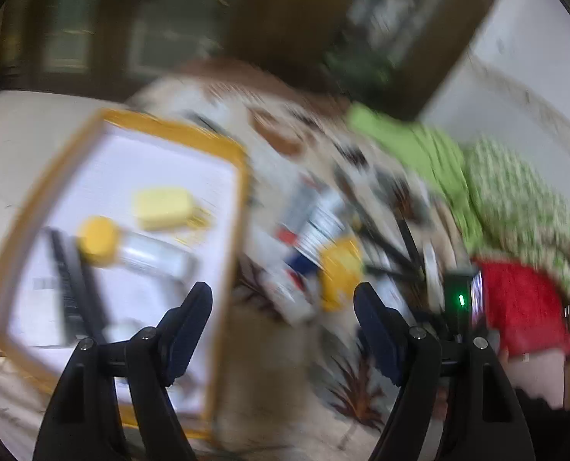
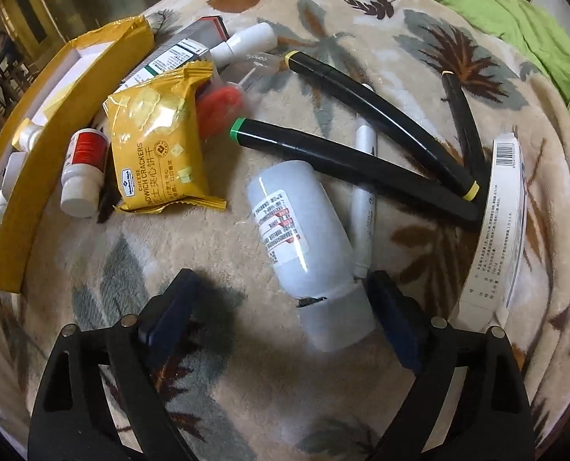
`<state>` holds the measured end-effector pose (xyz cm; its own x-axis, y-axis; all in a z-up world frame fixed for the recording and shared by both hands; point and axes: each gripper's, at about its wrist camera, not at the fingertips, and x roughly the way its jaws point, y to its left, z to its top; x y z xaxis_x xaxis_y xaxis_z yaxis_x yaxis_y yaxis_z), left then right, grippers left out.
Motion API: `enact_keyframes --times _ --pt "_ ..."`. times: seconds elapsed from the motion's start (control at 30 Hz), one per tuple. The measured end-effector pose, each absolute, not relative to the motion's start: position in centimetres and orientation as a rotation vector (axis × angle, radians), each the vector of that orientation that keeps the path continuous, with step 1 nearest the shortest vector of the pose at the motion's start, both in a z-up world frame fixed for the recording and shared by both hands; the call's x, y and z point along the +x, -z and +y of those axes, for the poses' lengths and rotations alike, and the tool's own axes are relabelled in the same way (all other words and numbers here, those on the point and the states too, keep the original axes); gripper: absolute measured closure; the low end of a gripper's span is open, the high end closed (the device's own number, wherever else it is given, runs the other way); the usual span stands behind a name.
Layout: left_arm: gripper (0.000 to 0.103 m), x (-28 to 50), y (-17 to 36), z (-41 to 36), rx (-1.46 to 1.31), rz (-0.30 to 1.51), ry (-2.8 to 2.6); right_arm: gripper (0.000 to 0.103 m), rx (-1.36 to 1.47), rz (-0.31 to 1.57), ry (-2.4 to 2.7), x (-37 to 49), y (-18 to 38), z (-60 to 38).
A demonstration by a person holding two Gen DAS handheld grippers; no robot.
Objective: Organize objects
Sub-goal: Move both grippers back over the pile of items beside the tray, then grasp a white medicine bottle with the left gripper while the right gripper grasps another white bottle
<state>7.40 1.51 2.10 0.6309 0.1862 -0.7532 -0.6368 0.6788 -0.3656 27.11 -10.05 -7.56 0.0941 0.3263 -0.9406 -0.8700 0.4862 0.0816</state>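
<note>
In the blurred left wrist view my left gripper [image 1: 283, 297] is open and empty above the blanket, beside a yellow-rimmed box [image 1: 242, 176] holding a yellow case [image 1: 162, 207], a yellow-capped bottle [image 1: 131, 247] and a black object [image 1: 75, 284]. In the right wrist view my right gripper [image 2: 281, 288] is open, low over the blanket. A white plastic bottle [image 2: 296, 226] lies between the fingers, its cap end against the right finger [image 2: 394, 307]. Nearby lie black markers [image 2: 342, 157], a white pen [image 2: 363, 199], a yellow cracker packet [image 2: 158, 142] and a small red-labelled bottle [image 2: 83, 173].
The yellow box wall [image 2: 54, 134] runs along the left. A white tube [image 2: 496, 230] lies at the right, a carton [image 2: 177, 52] and spray bottle [image 2: 246, 44] at the back. Green cloth [image 2: 515, 19] covers the far right. A person in red [image 1: 515, 307] is at the right.
</note>
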Motion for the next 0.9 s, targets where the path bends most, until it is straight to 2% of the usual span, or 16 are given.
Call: enact_keyframes --times 0.23,0.33,0.4,0.5,0.57,0.6,0.7,0.73,0.87,0.9 --pt "0.029 13.9 2.3 2.6 -0.687 0.962 -0.576 0.009 -0.551 1.121 -0.979 26.9 7.4 -10.7" --pt "0.037 15.1 4.2 3.4 -0.734 1.02 -0.561 0.009 -0.537 1.098 -0.977 26.4 7.5 -11.3" --pt "0.037 16.0 5.0 3.4 -0.737 1.053 -0.522 0.009 -0.531 1.088 -0.976 26.1 7.5 -11.5" --pt "0.061 17.0 6.5 3.6 -0.737 1.119 -0.534 0.009 -0.517 1.093 -0.984 26.1 7.4 -11.7" --pt "0.067 16.7 7.1 3.4 -0.757 1.122 -0.527 0.009 -0.506 1.104 -0.997 26.3 7.2 -11.7" --pt "0.068 16.4 7.4 3.4 -0.778 1.112 -0.52 0.011 -0.485 1.116 -1.0 26.5 6.9 -12.0" --pt "0.068 15.6 7.3 2.5 -0.741 1.083 -0.506 0.038 -0.442 1.129 -0.974 27.7 6.0 -12.4" --pt "0.068 15.3 7.4 2.3 -0.743 1.078 -0.487 0.043 -0.427 1.126 -0.974 28.0 5.5 -12.5" --pt "0.068 14.9 7.8 3.3 -0.829 1.064 -0.421 0.044 -0.369 1.134 -0.985 29.7 4.4 -12.5" --pt "0.068 14.6 7.9 3.6 -0.857 1.056 -0.401 0.049 -0.366 1.154 -0.998 29.8 4.5 -12.3"
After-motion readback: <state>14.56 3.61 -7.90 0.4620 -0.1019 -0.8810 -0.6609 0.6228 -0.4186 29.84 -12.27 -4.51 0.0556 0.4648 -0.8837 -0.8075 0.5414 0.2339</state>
